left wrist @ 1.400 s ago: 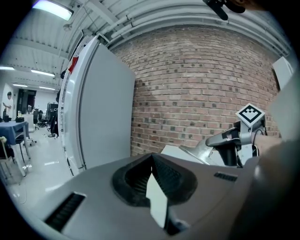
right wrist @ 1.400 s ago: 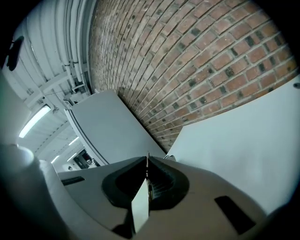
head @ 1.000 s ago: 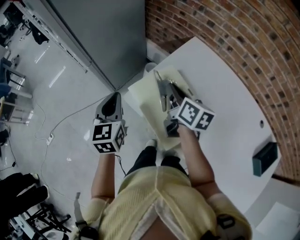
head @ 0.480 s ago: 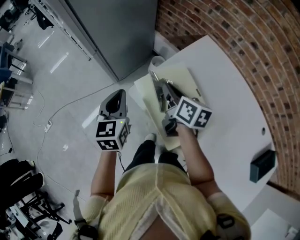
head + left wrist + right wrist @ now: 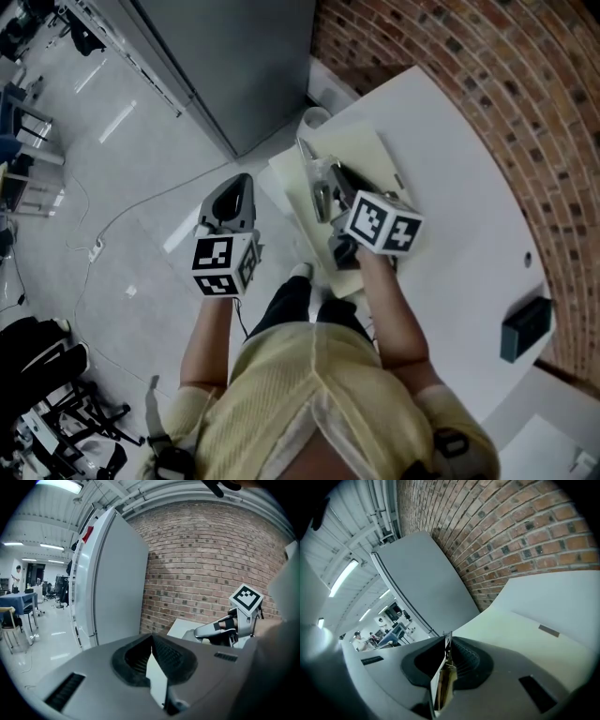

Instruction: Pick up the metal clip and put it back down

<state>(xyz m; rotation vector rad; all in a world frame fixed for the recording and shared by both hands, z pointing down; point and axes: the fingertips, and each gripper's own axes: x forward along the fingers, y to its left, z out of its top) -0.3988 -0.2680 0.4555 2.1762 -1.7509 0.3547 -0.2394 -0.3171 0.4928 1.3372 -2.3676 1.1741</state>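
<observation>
My right gripper point(image 5: 320, 180) hovers over a pale yellow mat point(image 5: 366, 150) on the white table point(image 5: 450, 178). The thin shiny metal clip point(image 5: 446, 679) stands on edge between its pads, still pinched, while the jaws are opening slightly. From the head view the clip point(image 5: 322, 195) shows as a silver glint at the jaw tips. My left gripper point(image 5: 238, 183) hangs off the table's left side above the floor, shut and holding nothing. In the left gripper view its jaws meet at the tip point(image 5: 151, 638), and the right gripper point(image 5: 220, 629) shows off to the right.
A tall grey cabinet point(image 5: 234, 66) stands by the table's far corner, and a brick wall point(image 5: 506, 75) runs behind it. A white cup point(image 5: 314, 119) sits at the mat's far end. A dark box point(image 5: 525, 326) lies near the table's right edge.
The head view has shifted a little. The right gripper stays over the mat with the clip between its jaws. The left gripper has hardly moved.
</observation>
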